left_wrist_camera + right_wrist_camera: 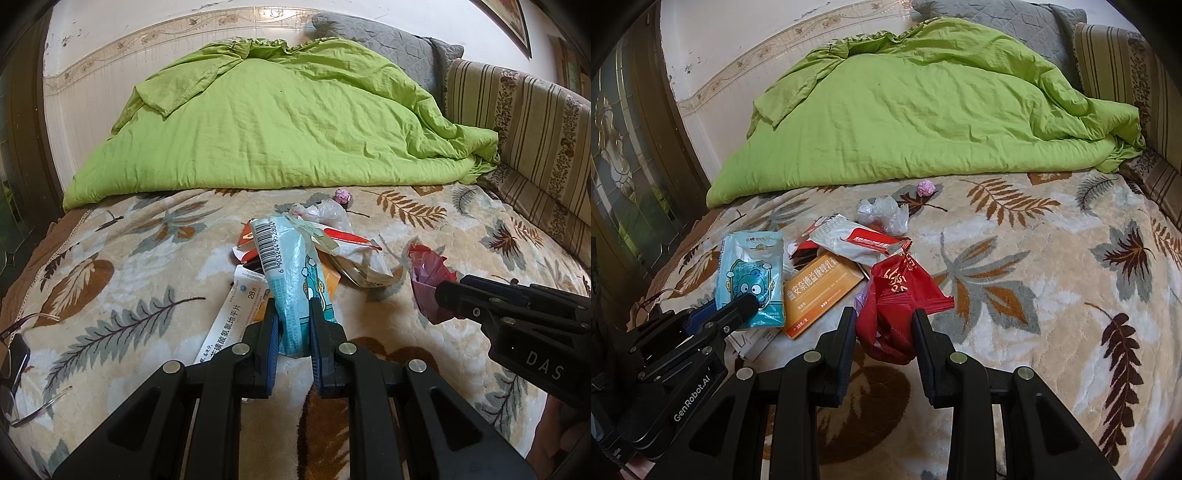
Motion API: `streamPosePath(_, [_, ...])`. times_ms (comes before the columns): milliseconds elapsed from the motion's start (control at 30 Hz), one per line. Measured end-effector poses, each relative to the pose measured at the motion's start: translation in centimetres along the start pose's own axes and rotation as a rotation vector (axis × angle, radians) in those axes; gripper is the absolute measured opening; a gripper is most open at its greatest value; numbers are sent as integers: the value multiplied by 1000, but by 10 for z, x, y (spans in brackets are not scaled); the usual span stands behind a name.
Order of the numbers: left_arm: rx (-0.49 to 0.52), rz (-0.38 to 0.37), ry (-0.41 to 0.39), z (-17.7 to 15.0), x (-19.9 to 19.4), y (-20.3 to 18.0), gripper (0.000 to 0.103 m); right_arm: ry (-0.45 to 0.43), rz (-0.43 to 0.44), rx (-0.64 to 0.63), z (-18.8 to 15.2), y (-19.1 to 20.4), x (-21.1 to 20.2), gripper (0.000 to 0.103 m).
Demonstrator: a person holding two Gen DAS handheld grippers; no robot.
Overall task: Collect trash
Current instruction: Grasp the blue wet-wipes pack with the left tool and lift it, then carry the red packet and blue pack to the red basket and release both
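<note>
Left gripper [293, 314] pinching crinkly blue packet [291, 273], leaf-patterned plush blanket [443, 236]

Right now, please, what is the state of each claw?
Left claw: closed on the blue tissue packet.
Right claw: open around the red wrapper, not yet squeezing it.

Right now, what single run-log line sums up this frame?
left gripper: shut on light blue cartoon wet-wipe packet | right gripper: open around crumpled red plastic wrapper | leaf-patterned blanket: other trash uncollected
</note>
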State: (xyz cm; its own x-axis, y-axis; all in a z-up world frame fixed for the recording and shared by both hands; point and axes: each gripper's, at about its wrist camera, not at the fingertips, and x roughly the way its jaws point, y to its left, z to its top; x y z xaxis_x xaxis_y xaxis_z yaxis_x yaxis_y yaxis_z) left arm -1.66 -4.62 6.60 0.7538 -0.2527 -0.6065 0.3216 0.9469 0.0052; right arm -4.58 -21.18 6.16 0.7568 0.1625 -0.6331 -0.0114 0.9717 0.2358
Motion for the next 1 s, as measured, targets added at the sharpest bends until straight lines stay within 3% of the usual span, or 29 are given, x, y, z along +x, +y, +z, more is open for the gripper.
streamPosePath(500, [12, -44, -2, -4, -5, -10, 14, -27, 9, 80, -2, -14, -17, 33])
streamPosePath(800, [17, -138, 32, -17, -20, -21, 14, -77, 37, 176, -19, -34, -84, 33])
streamPosePath(1000, [13, -187, 54, -21, -36, -32, 14, -87, 5, 249, -41, -75, -145, 33])
